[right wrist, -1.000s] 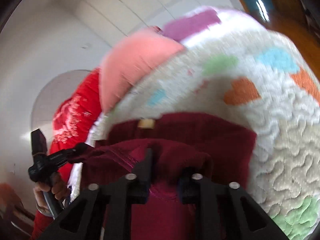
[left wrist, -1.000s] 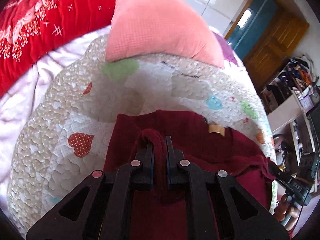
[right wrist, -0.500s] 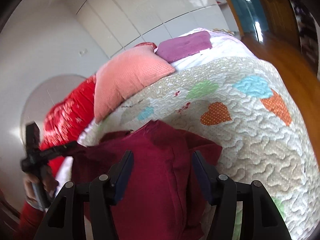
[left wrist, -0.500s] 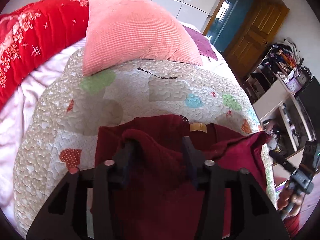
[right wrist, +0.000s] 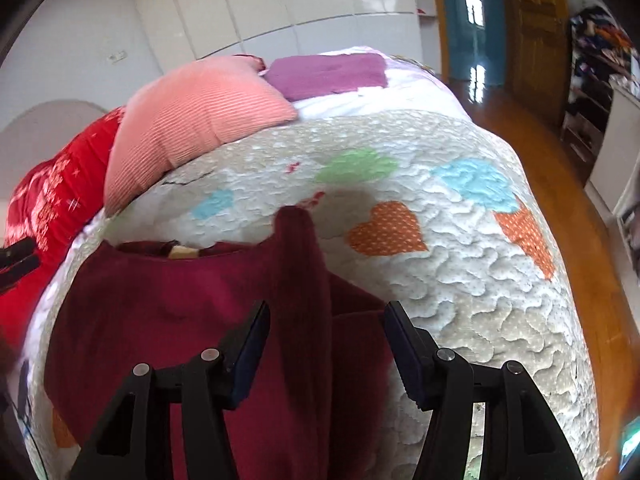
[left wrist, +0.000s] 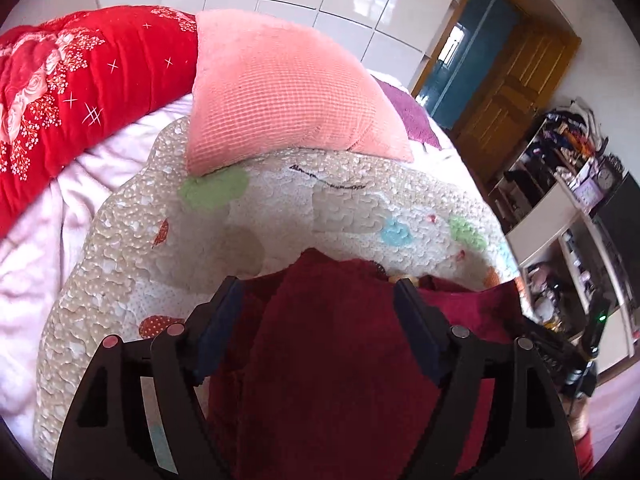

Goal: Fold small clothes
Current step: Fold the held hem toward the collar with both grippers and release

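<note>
Both claws have let go of the dark red garment (left wrist: 336,344) they pinched a second ago and now stand spread wide, with nothing between the fingers. Seen from the left wrist, the left claw (left wrist: 316,292) fills the bottom of the frame, its two black fingers (left wrist: 218,320) splayed either side of a raised fold of the garment. That garment lies in the lower centre on a quilted bedspread (left wrist: 280,216) patterned with coloured hearts. A tan neck label (left wrist: 404,279) peeks out just beside the right finger. A pink pillow (left wrist: 288,92) rests on the bedspread's far edge in the upper centre, with a red floral blanket (left wrist: 72,80) at upper left and wooden doors (left wrist: 508,80) at upper right. At the lower right edge, a black device, probably the right claw, is too dark to make out clearly. From the right wrist, the right claw (right wrist: 326,312) is likewise spread at the bottom of the frame, over the garment's right side, where a folded strip of cloth runs up to a point. A purple cushion (right wrist: 332,72) lies beyond the pillow at top centre.
</note>
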A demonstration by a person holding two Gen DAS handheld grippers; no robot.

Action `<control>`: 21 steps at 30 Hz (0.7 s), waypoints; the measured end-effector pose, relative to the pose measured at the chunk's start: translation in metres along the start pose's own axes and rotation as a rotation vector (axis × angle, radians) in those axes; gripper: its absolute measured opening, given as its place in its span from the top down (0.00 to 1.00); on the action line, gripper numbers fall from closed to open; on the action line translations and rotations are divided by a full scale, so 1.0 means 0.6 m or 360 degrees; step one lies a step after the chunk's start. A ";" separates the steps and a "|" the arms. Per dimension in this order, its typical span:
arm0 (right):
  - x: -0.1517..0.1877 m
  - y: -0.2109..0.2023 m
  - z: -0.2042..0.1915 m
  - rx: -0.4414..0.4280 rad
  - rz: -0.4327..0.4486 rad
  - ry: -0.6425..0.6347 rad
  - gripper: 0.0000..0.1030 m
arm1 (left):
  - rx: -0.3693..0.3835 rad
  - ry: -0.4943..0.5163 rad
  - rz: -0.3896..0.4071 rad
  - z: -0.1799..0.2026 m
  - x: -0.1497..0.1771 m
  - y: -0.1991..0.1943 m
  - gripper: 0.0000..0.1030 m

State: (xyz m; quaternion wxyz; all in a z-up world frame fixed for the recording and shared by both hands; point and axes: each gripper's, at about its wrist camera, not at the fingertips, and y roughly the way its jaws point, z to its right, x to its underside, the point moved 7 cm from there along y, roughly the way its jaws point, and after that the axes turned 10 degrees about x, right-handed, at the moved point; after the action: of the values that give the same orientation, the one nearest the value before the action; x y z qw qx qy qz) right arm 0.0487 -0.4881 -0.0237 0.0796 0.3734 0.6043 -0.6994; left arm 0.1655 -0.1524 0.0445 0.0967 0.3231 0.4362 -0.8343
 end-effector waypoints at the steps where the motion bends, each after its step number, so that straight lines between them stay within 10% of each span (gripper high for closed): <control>1: 0.001 0.002 -0.007 -0.0004 -0.0006 -0.0029 0.44 | -0.0024 0.0006 -0.0014 -0.001 0.006 0.009 0.24; 6: -0.004 0.029 -0.026 0.0027 -0.0042 -0.0059 0.86 | -0.0195 0.0012 -0.0064 -0.015 0.033 0.061 0.25; 12: -0.011 0.066 -0.007 0.0132 -0.0050 -0.0008 0.86 | -0.0386 0.0073 -0.0113 -0.038 0.056 0.111 0.24; 21: -0.024 0.001 0.021 0.0102 0.0006 0.0152 0.74 | -0.0366 0.0021 -0.0122 -0.055 0.060 0.126 0.24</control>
State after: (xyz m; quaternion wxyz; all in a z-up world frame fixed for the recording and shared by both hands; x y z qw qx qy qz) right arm 0.0539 -0.5043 -0.0155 0.0400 0.4100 0.5840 -0.6995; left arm 0.1860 -0.1675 -0.0419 0.0984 0.2984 0.5416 -0.7797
